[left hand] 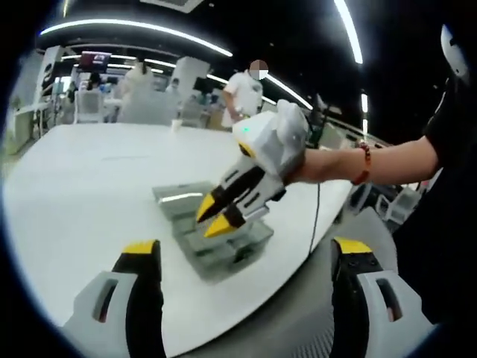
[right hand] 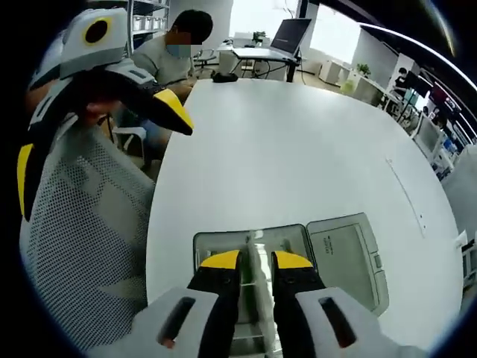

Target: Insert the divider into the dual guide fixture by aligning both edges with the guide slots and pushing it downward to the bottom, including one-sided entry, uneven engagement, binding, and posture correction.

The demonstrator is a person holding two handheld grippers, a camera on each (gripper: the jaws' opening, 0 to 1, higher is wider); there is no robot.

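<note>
Right gripper clamped on divider, upright, directly above fixture near table edge, edges along the slots (seating depth unclear). Left gripper open, well back.

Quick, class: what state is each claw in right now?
Left claw: open, holding nothing, off the table edge.
Right claw: nearly shut on the thin divider standing in the grey fixture.

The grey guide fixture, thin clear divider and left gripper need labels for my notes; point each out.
Grey guide fixture (right hand: 346, 250): right gripper view, its flat side panel.
Thin clear divider (right hand: 255, 250): right gripper view, top edge.
Left gripper (left hand: 246, 253): left gripper view, midway between tips.
</note>
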